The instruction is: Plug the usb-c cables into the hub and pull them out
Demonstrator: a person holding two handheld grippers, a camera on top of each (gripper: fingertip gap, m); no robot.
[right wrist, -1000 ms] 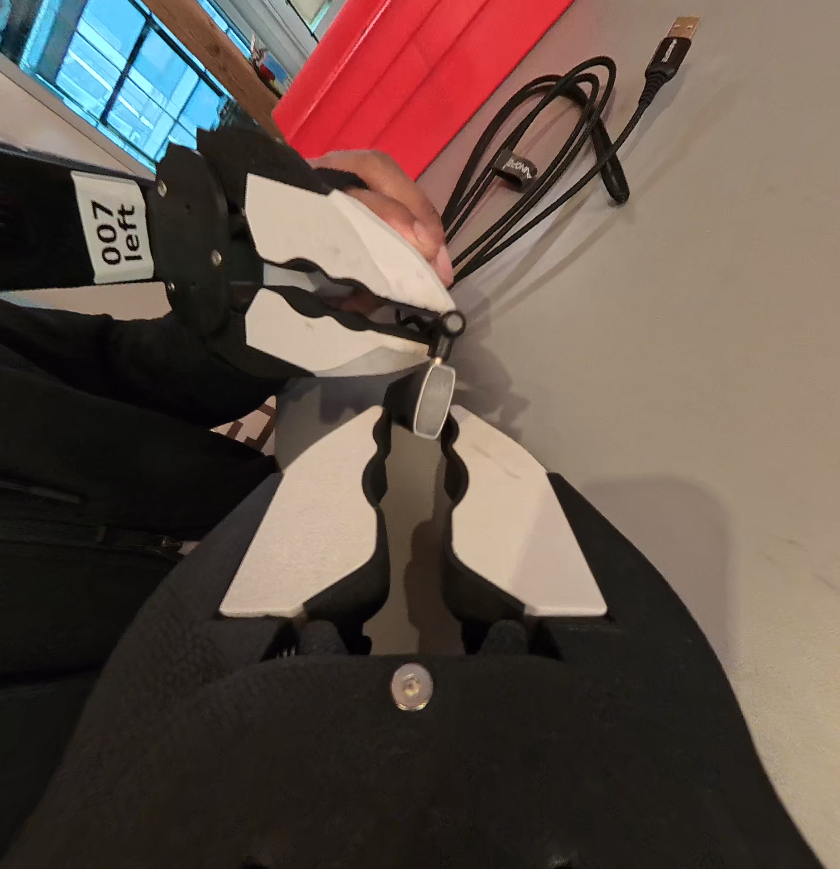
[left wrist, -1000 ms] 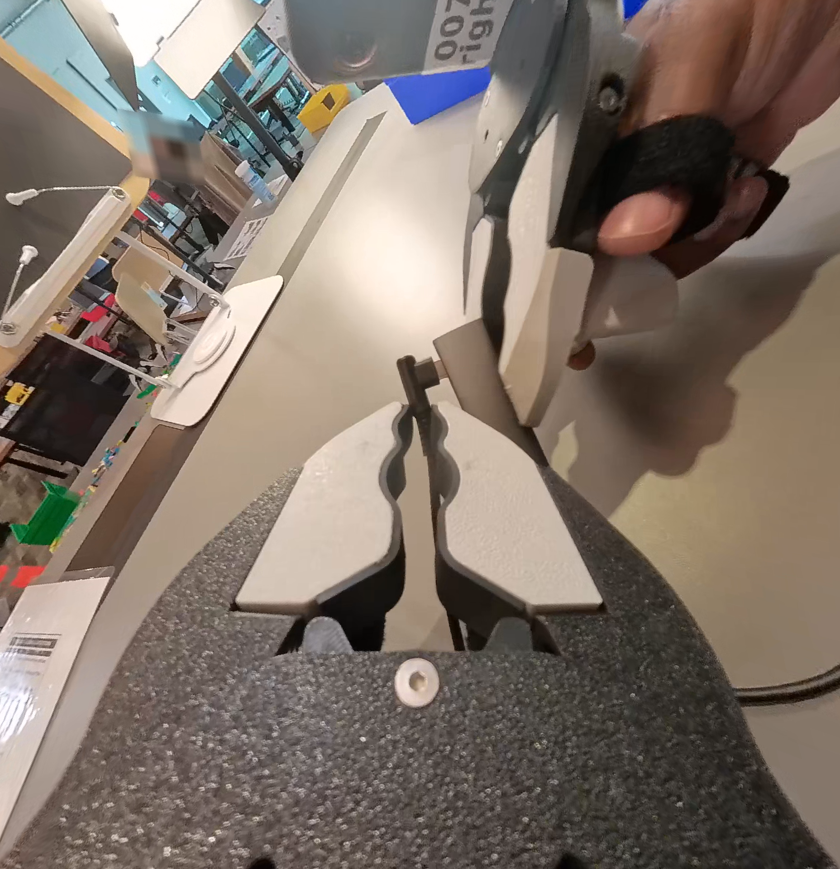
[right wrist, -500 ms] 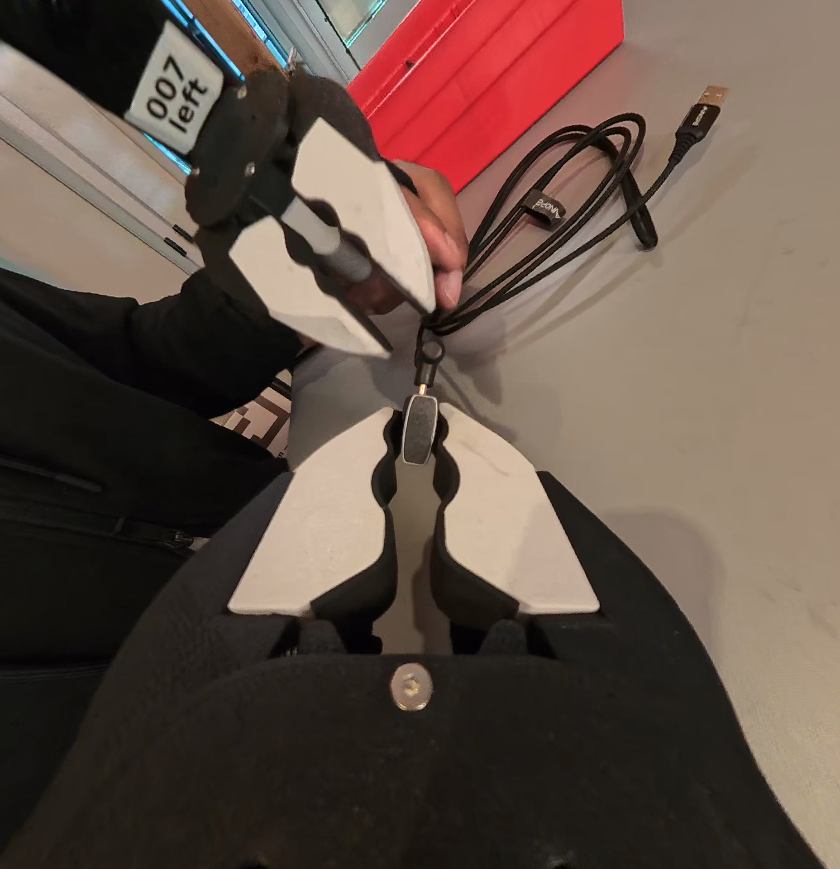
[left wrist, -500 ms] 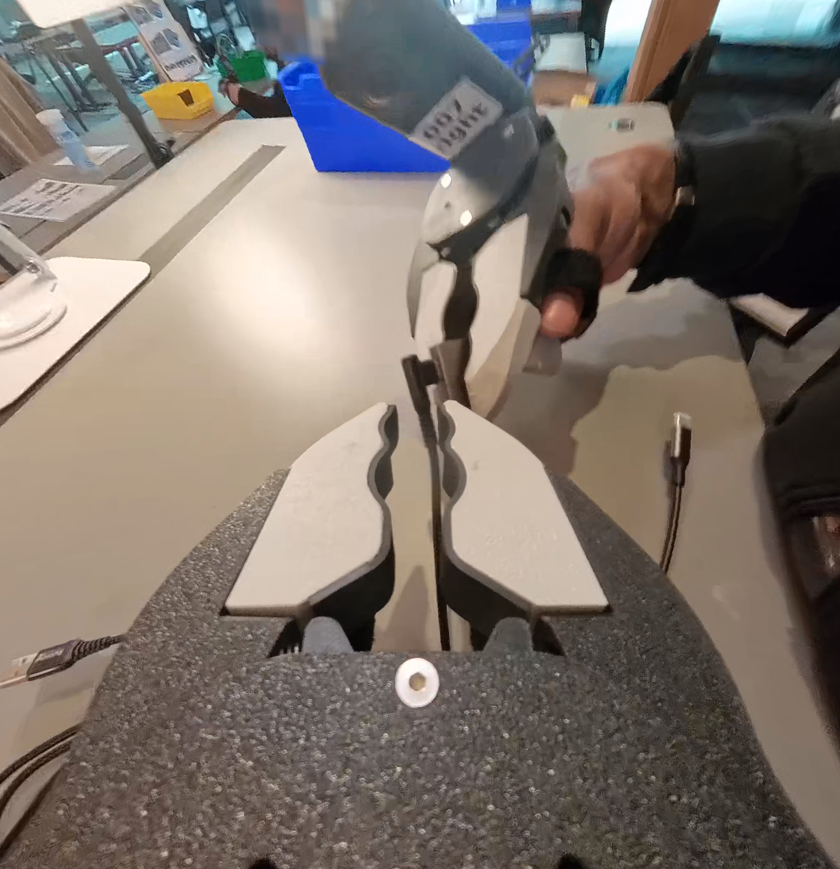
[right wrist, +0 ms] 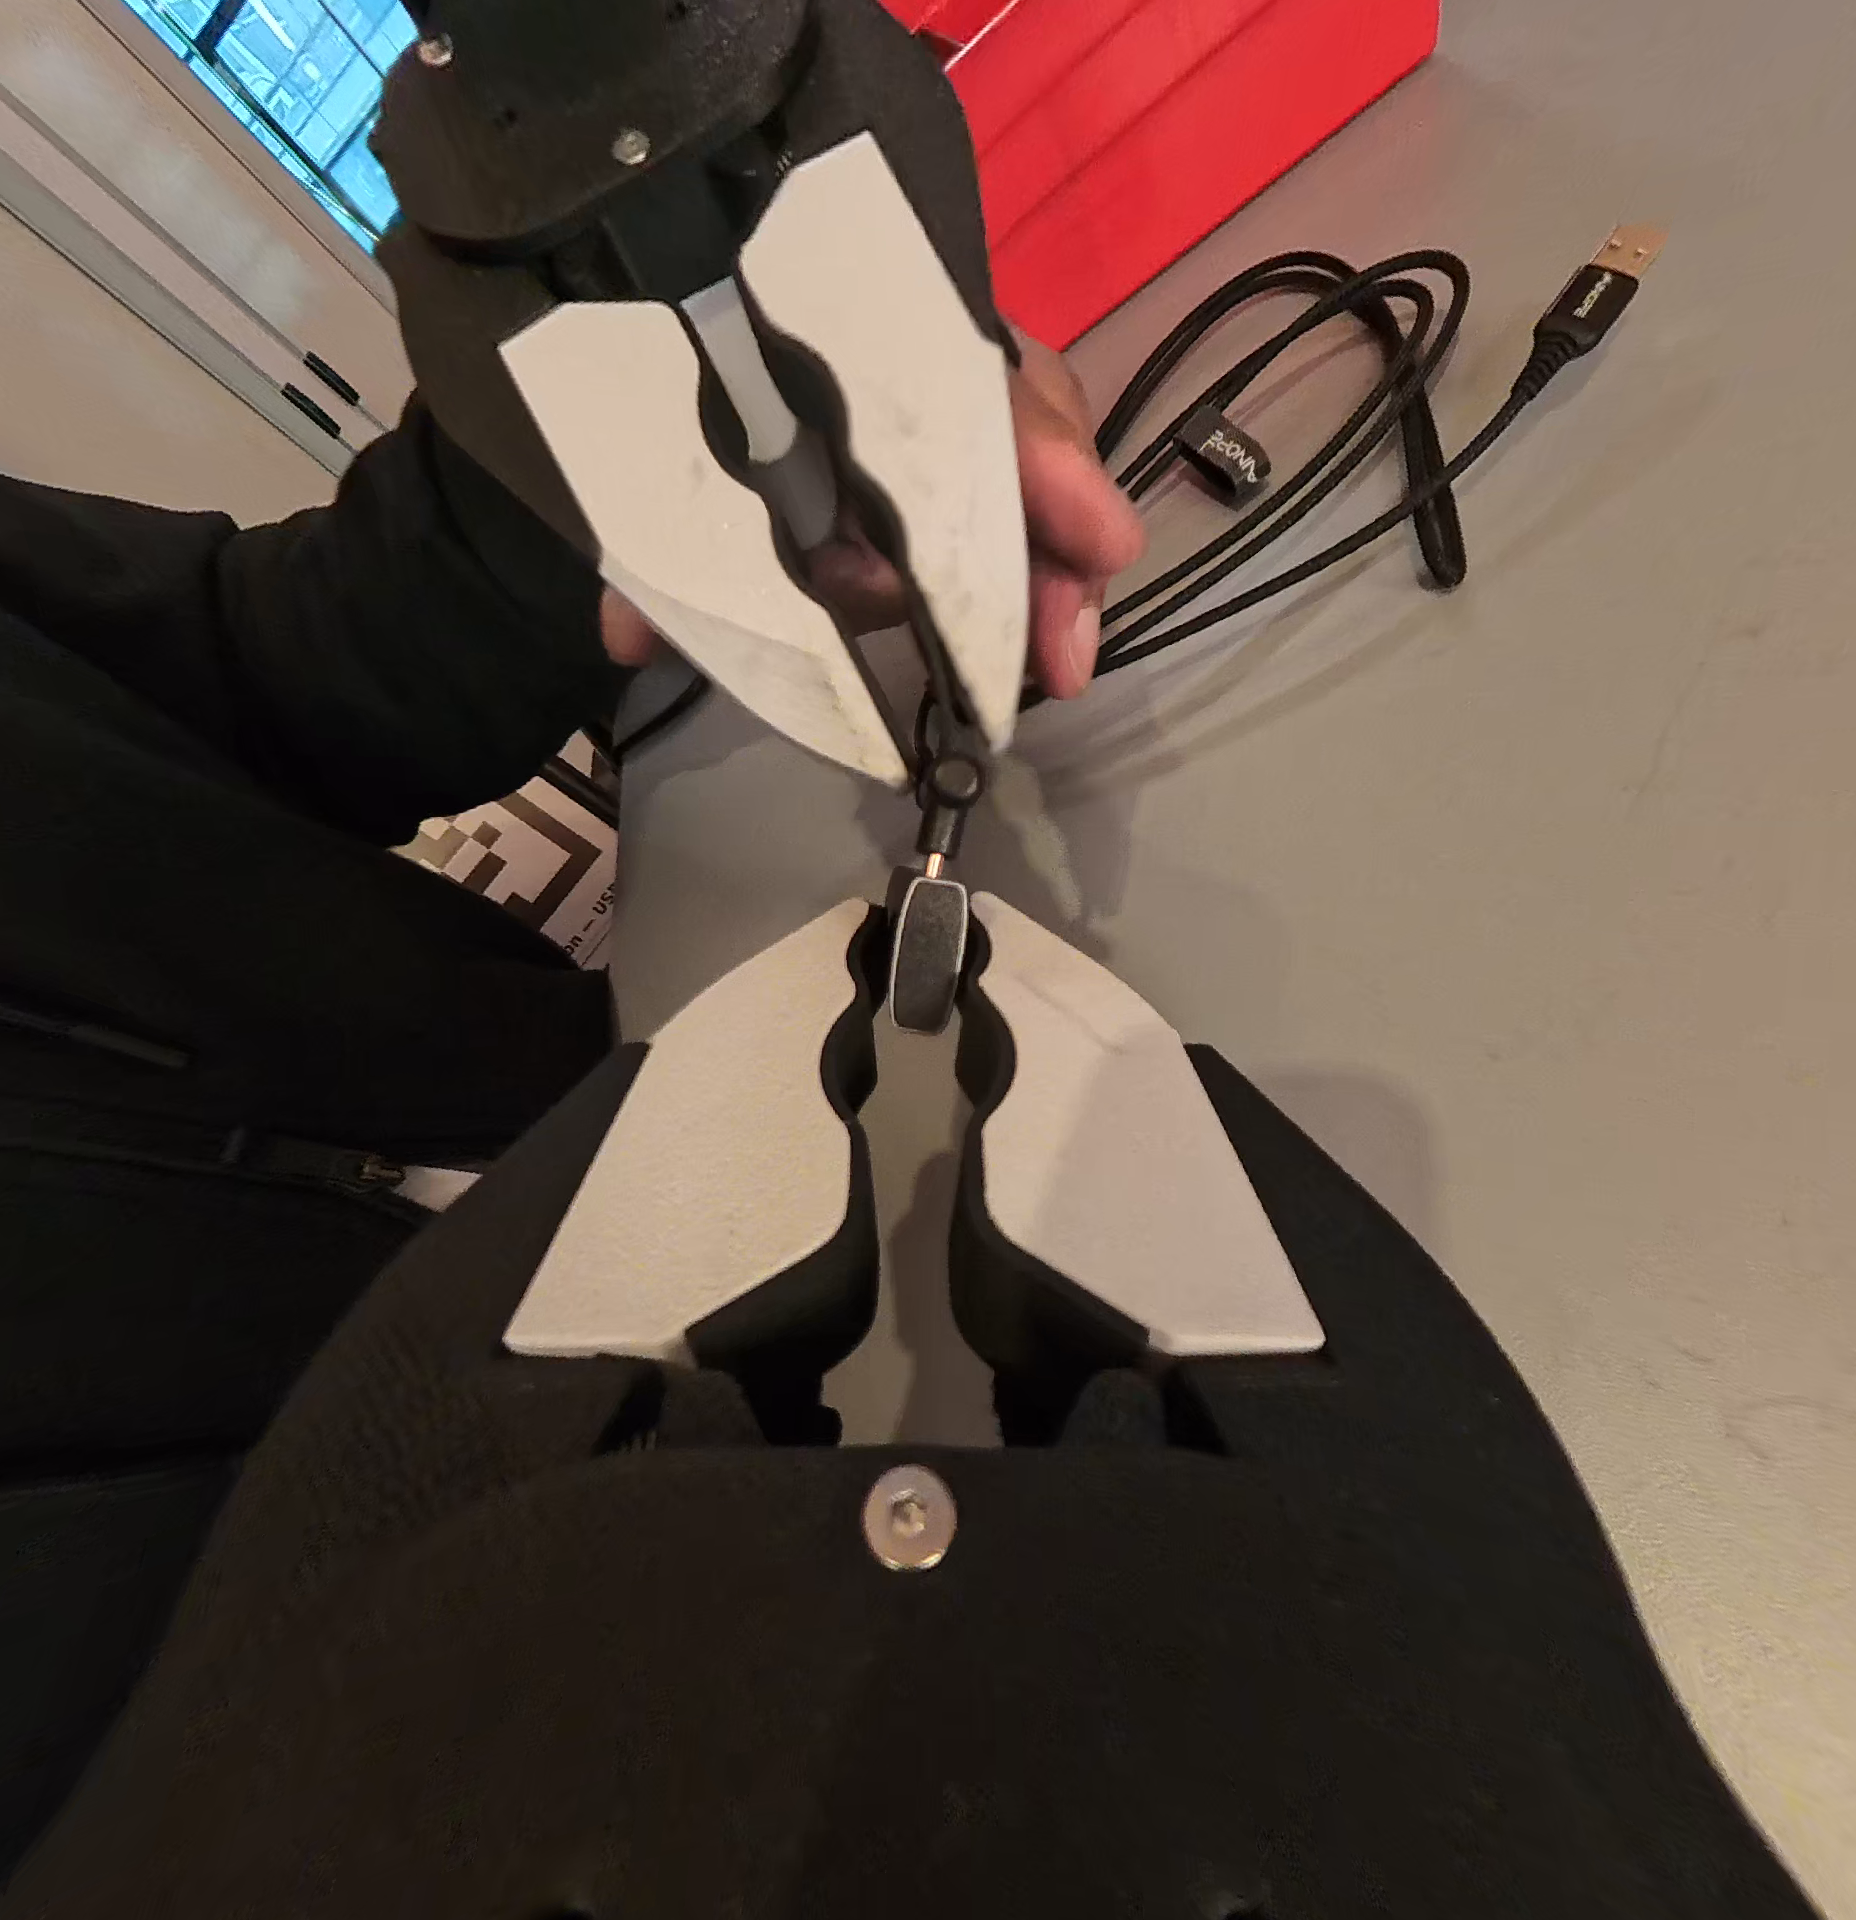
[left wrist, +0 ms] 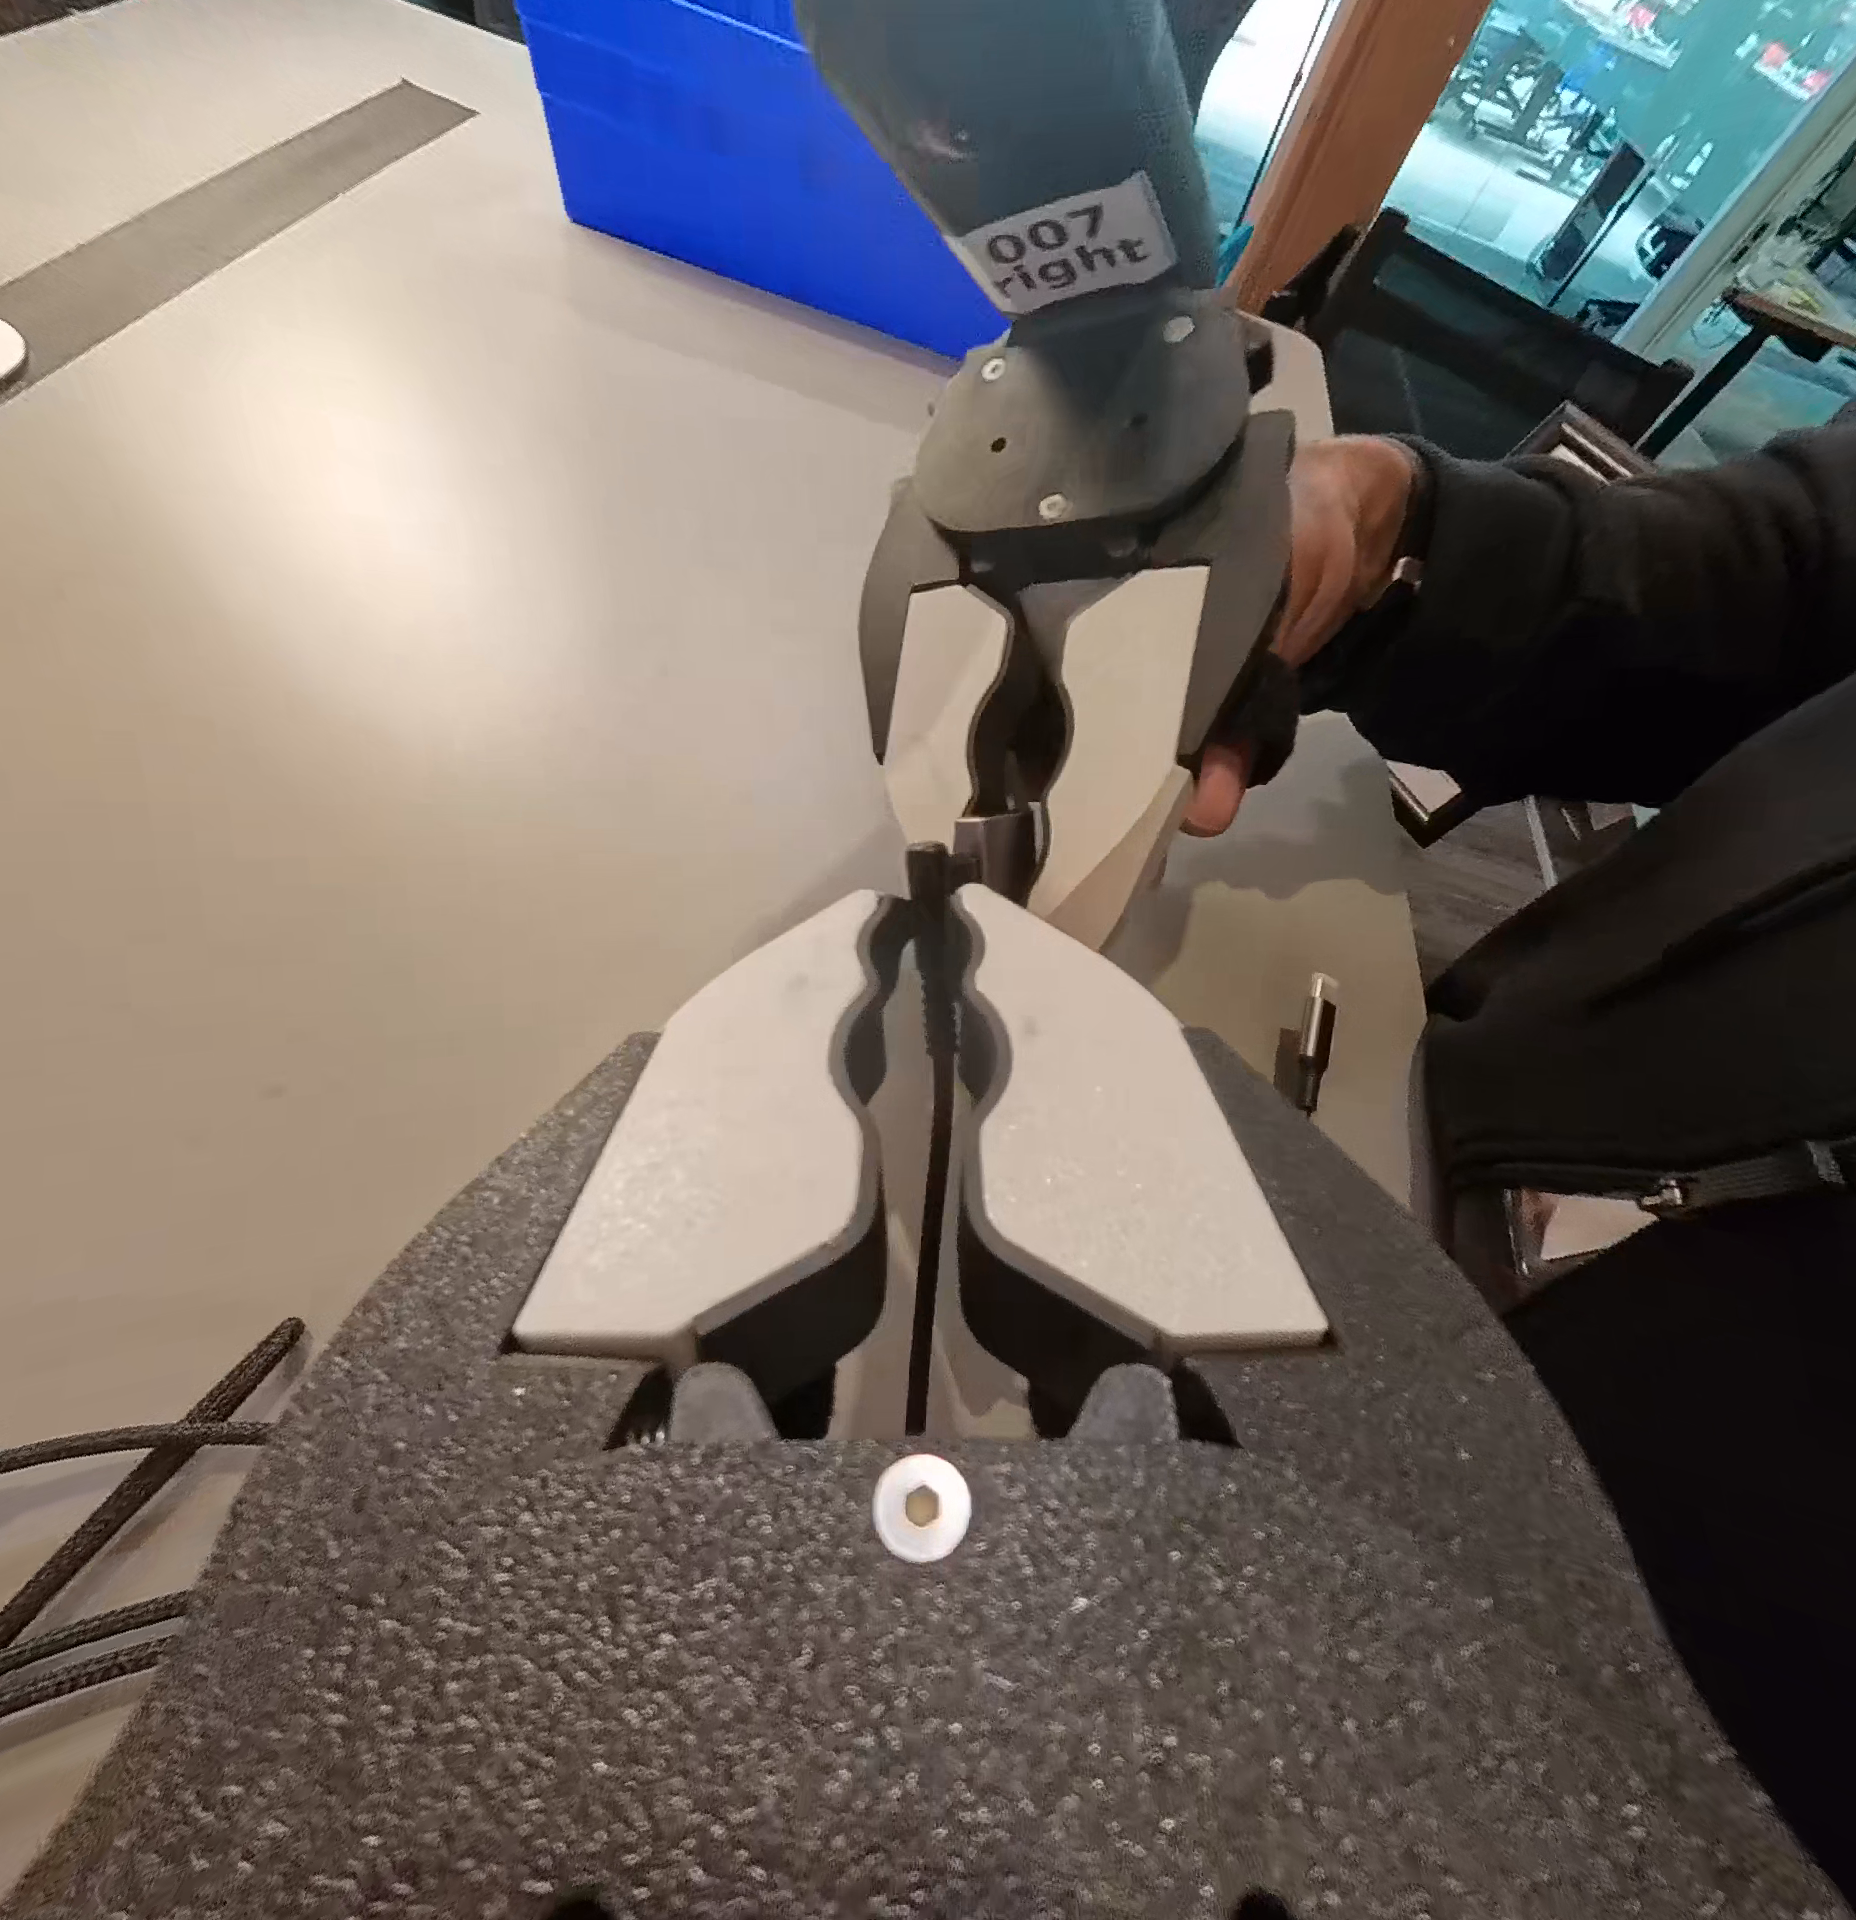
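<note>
Over a grey table (right wrist: 1526, 935), the left gripper (left wrist: 919, 914) pinches a black cable (left wrist: 929, 1195); the right gripper (right wrist: 919, 914) clamps the hub (right wrist: 929, 966). Keep the plug (right wrist: 943, 826) square to the port.

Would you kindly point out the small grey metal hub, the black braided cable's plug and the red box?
small grey metal hub (right wrist: 929, 966), right wrist view, face.
black braided cable's plug (right wrist: 945, 826), right wrist view, housing.
red box (right wrist: 1163, 135), right wrist view, side.
</note>
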